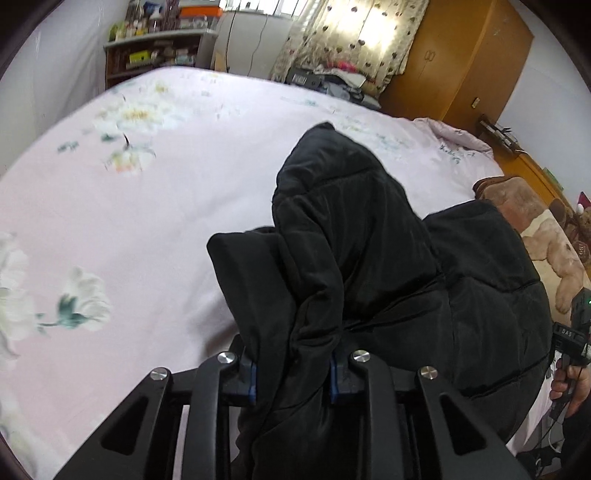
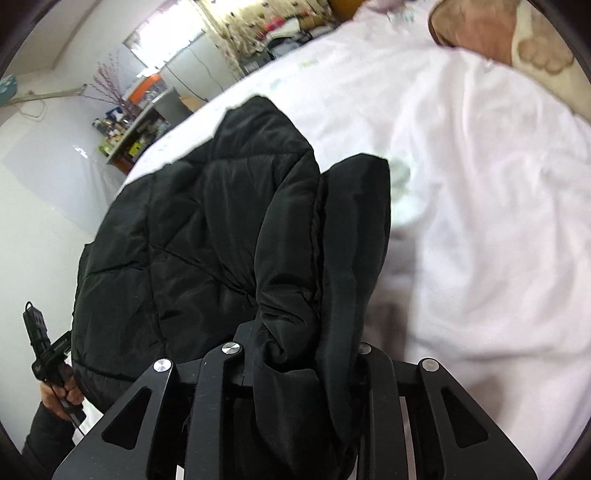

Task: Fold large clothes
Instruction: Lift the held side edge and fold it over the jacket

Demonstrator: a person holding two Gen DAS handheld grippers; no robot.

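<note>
A black quilted puffer jacket [image 1: 388,258] hangs bunched over the pale pink floral bed sheet [image 1: 129,229]. In the left wrist view my left gripper [image 1: 293,380] is shut on a thick fold of the jacket, with cloth squeezed between the blue-edged pads. In the right wrist view my right gripper [image 2: 299,358] is shut on another bunched edge of the same jacket [image 2: 207,229], which rises between the fingers and hides the pads. The jacket's lower part lifts off the bed sheet [image 2: 480,206] between the two grips.
A brown bear-print blanket [image 1: 546,240] lies at the bed's right end. Beyond the bed stand a cluttered shelf [image 1: 155,48], a curtained window [image 1: 354,33] and a wooden wardrobe [image 1: 461,59]. A hand holding the other gripper's handle shows at the edge [image 1: 569,380] [image 2: 59,391].
</note>
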